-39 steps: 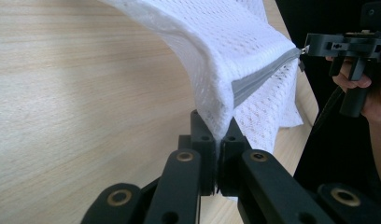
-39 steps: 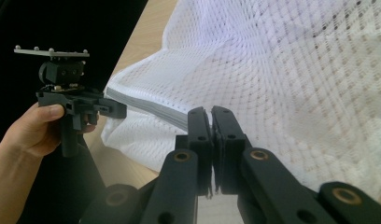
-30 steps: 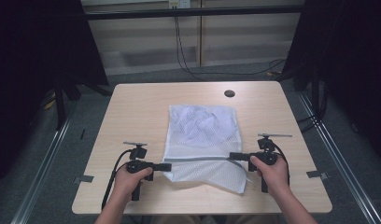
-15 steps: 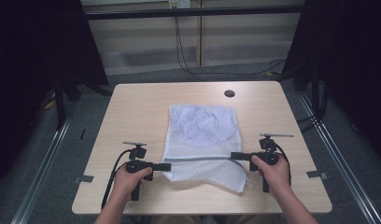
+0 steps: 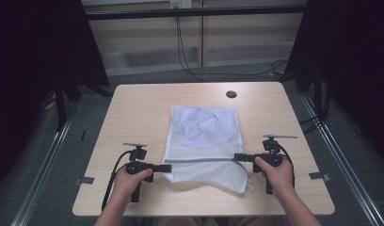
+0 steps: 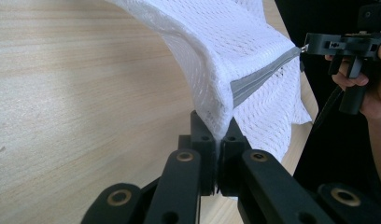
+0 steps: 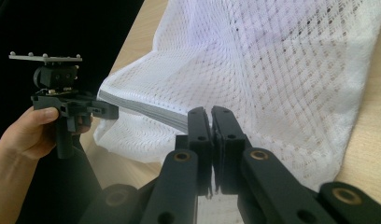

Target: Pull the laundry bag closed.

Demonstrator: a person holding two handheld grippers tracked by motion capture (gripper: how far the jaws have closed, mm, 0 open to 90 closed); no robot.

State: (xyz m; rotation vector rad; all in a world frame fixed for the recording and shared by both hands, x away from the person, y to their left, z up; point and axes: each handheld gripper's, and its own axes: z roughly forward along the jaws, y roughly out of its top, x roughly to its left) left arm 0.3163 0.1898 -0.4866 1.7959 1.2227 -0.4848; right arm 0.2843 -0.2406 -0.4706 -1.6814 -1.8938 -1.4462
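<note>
A white mesh bag (image 5: 204, 127) lies flat on the wooden table (image 5: 143, 108), and its near edge is lifted. A grey zipper band (image 5: 202, 160) runs taut along that edge between the two grippers. My left gripper (image 5: 167, 166) is shut on the band's left end, where mesh bunches above its jaws (image 6: 220, 128). My right gripper (image 5: 237, 157) is shut on the right end, its jaws (image 7: 210, 114) pinching fabric beside the band (image 7: 146, 112). Below the band a loose flap of the bag (image 5: 218, 176) sags toward the table's front edge. Each gripper view shows the other gripper farther off, at the band's other end.
A small dark round hole (image 5: 231, 94) sits in the table near its far edge. Grey tape tabs (image 5: 84, 180) mark the table's near sides. Metal rails (image 5: 340, 160) run along the floor on both sides, and cables (image 5: 185, 52) hang behind the table.
</note>
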